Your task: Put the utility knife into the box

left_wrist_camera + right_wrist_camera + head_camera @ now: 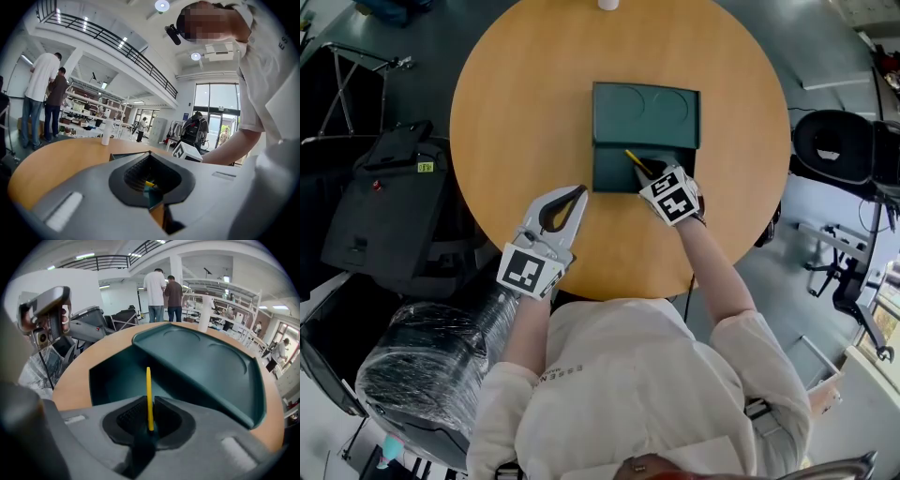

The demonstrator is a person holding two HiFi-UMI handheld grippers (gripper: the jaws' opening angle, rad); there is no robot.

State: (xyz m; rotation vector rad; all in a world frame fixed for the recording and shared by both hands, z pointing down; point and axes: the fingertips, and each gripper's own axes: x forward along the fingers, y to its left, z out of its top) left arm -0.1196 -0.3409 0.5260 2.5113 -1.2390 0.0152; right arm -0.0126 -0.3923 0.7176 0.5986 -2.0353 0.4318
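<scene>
While the right gripper (653,175) pinches the yellow utility knife (635,160), the knife slants over the open green box (614,171).
Beside the box, the left gripper (578,192) rests on the round tabletop (506,103), its jaws pressed together with nothing between them.

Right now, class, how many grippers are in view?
2. Left gripper, shut, over the table; right gripper holding the utility knife over the box. None hidden.
</scene>
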